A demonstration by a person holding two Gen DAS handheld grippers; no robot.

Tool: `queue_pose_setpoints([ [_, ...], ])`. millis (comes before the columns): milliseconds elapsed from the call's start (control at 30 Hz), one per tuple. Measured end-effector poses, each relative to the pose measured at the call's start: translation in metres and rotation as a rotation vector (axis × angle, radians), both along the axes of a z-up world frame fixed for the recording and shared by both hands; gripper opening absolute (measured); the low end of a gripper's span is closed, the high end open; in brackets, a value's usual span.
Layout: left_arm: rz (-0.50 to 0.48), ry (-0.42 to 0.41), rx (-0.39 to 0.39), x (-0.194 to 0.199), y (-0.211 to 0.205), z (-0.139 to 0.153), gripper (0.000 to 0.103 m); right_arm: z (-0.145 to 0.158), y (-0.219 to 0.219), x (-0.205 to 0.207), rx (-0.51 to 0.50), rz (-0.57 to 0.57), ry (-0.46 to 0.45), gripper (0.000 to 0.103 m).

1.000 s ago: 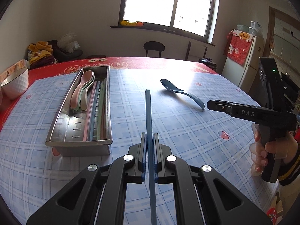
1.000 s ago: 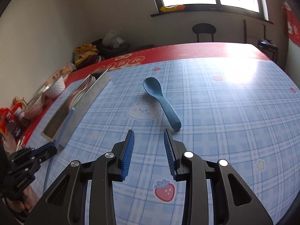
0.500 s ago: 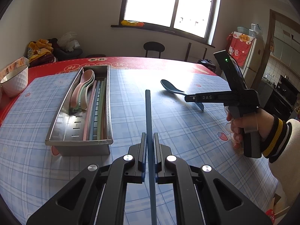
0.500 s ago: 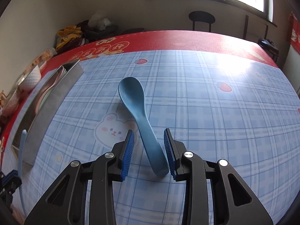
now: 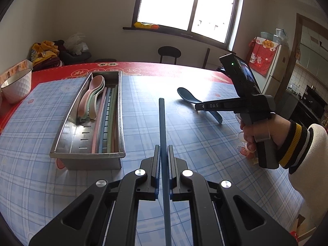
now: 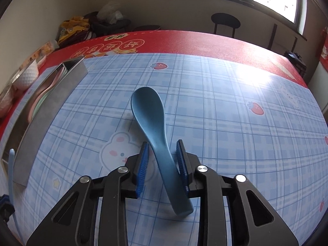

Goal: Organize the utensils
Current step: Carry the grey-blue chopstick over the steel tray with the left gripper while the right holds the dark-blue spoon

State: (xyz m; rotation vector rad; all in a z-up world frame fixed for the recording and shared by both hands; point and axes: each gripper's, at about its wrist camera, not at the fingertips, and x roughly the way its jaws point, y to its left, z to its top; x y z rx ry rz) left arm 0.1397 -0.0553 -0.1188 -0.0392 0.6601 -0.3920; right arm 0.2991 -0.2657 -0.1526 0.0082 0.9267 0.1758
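My left gripper (image 5: 163,150) is shut on a long blue chopstick (image 5: 162,123) that points forward above the table. A steel utensil tray (image 5: 61,131) lies to its left and holds pink and green spoons (image 5: 92,98) and several chopsticks (image 5: 107,119). A blue spoon (image 6: 152,123) lies on the checked tablecloth; it also shows in the left wrist view (image 5: 188,96). My right gripper (image 6: 162,150) is open, with one finger on each side of the spoon's handle; it also shows in the left wrist view (image 5: 199,107).
A white bowl (image 5: 16,86) stands at the table's left edge on the red cloth. The tray's steel side (image 6: 51,102) is left of the right gripper. A stool (image 5: 169,53) and a fridge (image 5: 272,65) stand beyond the table.
My right gripper has moved forward and down so that its open fingers now straddle the blue spoon's handle. My left gripper has stayed still with the chopstick.
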Motion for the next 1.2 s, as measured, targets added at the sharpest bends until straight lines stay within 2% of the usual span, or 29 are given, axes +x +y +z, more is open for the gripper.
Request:
queue_pose_setpoints([
  [267, 0.005, -0.007, -0.005, 0.001, 0.002, 0.0, 0.006, 0.012, -0.009, -0.018, 0.064, -0.007, -0.033, 0.014],
  [467, 0.007, -0.021, -0.003, -0.001, 0.003, 0.0, 0.006, 0.032, -0.014, -0.052, 0.198, 0.019, -0.097, 0.015],
  [667, 0.006, -0.028, -0.001, -0.002, 0.002, 0.001, 0.006, 0.035, 0.001, -0.078, 0.291, 0.073, -0.114, 0.015],
  [1200, 0.011, -0.021, -0.043, -0.001, 0.011, 0.013, 0.006, 0.019, 0.019, -0.085, 0.316, 0.096, -0.146, 0.014],
])
